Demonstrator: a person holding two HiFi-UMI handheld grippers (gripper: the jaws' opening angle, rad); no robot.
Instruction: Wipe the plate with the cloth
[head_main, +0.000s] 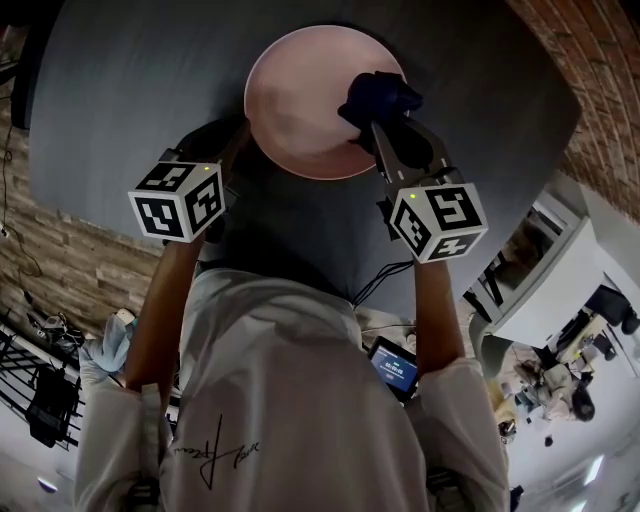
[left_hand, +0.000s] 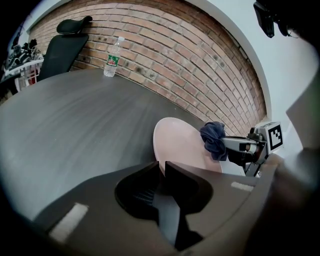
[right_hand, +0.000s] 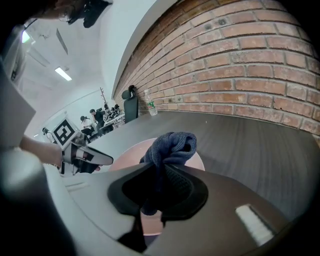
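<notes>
Cloth (right_hand: 170, 146) sits clamped between the jaws of the right gripper (right_hand: 159, 169), bunched just past their tips over the plate (head_main: 295, 100), whose near rim the left gripper (left_hand: 161, 168) pinches shut.

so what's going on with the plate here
A person holds a gripper in each hand over a dark table. The left gripper is shut on the near-left rim of the plate, apparently steadying it. The right gripper is shut on a bunched cloth, which sits over the plate's right side, at or just above the surface. It looks like wiping, though actual contact can't be confirmed.
</notes>
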